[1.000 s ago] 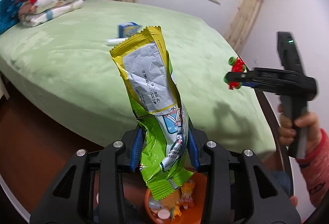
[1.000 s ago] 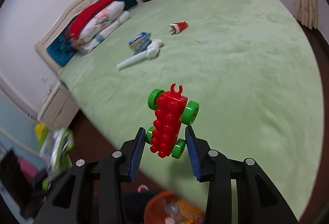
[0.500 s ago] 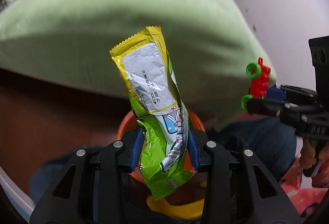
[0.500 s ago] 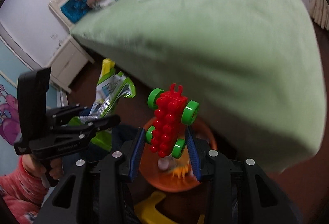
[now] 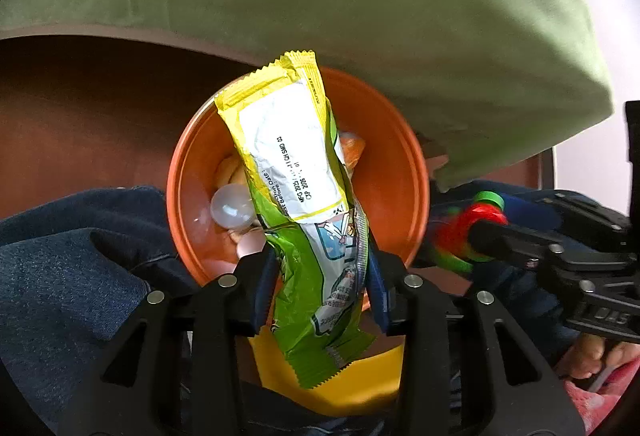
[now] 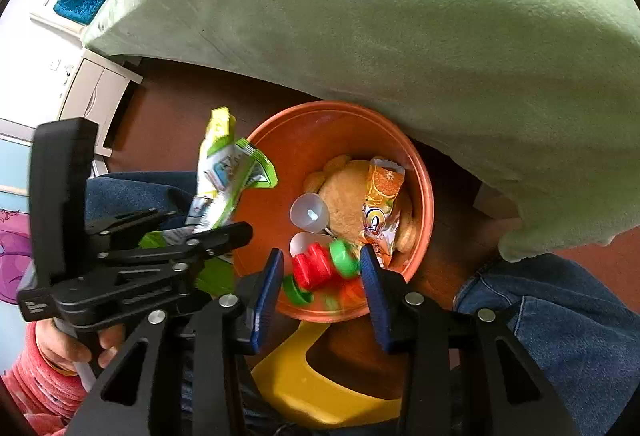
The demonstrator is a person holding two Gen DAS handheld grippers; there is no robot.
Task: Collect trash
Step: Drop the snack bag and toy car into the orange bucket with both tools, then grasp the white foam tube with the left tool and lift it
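My left gripper [image 5: 320, 276] is shut on a green and yellow snack wrapper [image 5: 296, 188] and holds it over an orange bowl [image 5: 192, 172]. The wrapper [image 6: 224, 172] and left gripper [image 6: 236, 232] also show in the right wrist view, at the bowl's left rim. My right gripper [image 6: 320, 280] is open over the bowl [image 6: 420, 172]. A red toy car with green wheels [image 6: 320, 268] sits blurred between the spread fingers, apart from both pads. In the left wrist view the car [image 5: 472, 228] is at the right gripper's tip.
The bowl holds a brown plush toy [image 6: 348, 192], an orange juice pouch [image 6: 380, 200] and clear plastic capsule halves [image 6: 310, 214]. A green-covered bed [image 6: 400, 16] overhangs behind. A yellow stool [image 6: 304, 376] and the person's jeans [image 6: 560, 316] lie below. A white nightstand [image 6: 96, 92] stands left.
Both grippers have tilted down from the bed to over the orange bowl. The right gripper has opened and the toy car has come free between its fingers. The left still grips the wrapper.
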